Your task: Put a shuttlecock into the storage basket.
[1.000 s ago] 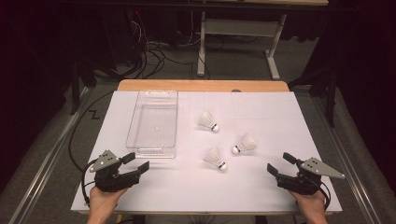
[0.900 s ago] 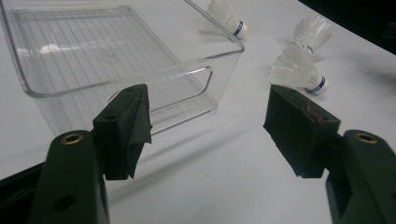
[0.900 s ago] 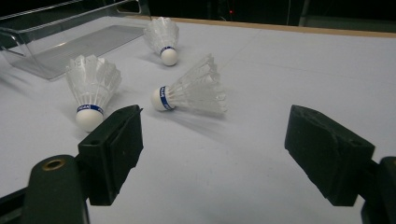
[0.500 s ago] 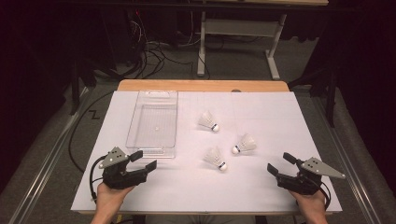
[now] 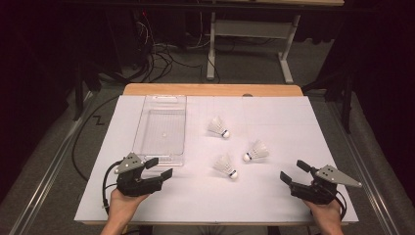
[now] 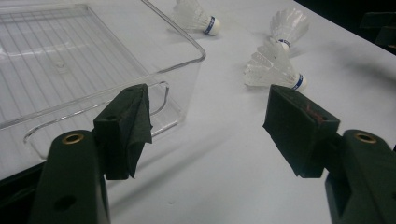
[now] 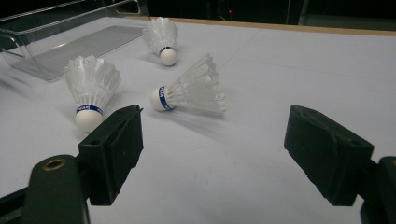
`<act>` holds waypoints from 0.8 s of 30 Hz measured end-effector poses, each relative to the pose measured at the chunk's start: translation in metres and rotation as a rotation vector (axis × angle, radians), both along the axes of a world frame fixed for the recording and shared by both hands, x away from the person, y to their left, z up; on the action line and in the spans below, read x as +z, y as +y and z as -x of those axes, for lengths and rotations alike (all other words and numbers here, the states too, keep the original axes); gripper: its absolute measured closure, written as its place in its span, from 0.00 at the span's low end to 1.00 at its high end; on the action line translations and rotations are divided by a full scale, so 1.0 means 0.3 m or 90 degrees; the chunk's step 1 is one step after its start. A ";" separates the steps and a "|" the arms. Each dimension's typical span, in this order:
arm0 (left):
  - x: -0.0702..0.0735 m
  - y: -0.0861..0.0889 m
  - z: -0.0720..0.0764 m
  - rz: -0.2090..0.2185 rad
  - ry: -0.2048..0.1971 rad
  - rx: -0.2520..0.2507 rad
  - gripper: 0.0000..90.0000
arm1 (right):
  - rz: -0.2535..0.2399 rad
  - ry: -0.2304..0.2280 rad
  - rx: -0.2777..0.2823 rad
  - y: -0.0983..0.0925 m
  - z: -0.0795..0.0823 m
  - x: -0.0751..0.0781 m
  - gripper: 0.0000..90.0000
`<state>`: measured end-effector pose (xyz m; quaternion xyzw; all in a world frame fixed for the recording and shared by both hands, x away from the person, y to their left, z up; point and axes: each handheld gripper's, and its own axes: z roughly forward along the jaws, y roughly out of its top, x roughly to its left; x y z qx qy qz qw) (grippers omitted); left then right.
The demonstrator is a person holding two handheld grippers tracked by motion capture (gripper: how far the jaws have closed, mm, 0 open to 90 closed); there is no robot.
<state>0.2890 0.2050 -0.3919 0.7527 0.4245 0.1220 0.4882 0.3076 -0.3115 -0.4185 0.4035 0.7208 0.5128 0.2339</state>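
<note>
Three white shuttlecocks with blue bands lie on the white table. One (image 5: 218, 127) (image 6: 198, 16) (image 7: 162, 37) is farthest back, one (image 5: 256, 151) (image 6: 289, 23) (image 7: 194, 91) lies on its side to the right, and one (image 5: 225, 166) (image 6: 273, 70) (image 7: 91, 88) is nearest the front. A clear plastic tray (image 5: 160, 129) (image 6: 84, 60) (image 7: 70, 46) stands empty at the left. My left gripper (image 5: 160, 167) (image 6: 210, 126) is open just in front of the tray's near right corner. My right gripper (image 5: 291, 170) (image 7: 215, 149) is open at the front right, pointed at the shuttlecocks, with nothing between its fingers.
The white-covered table (image 5: 274, 205) has a wooden strip (image 5: 210, 89) along its far edge. Beyond it are a dark floor, cables (image 5: 156, 58) and a white frame stand (image 5: 249, 29). Bare surface lies between the two grippers.
My left gripper has moved right and forward, up to the tray's near end. The right gripper and the shuttlecocks have stayed put.
</note>
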 end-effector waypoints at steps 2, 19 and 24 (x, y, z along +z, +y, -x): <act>0.001 -0.010 -0.006 0.002 0.003 -0.004 0.36 | 0.000 0.000 0.000 0.000 0.000 0.000 0.22; 0.010 -0.086 -0.036 0.000 -0.004 -0.022 0.37 | 0.001 0.000 0.001 0.001 0.001 0.000 0.22; 0.013 -0.109 -0.044 -0.002 -0.007 -0.025 0.37 | 0.000 0.001 0.001 0.002 0.001 0.000 0.22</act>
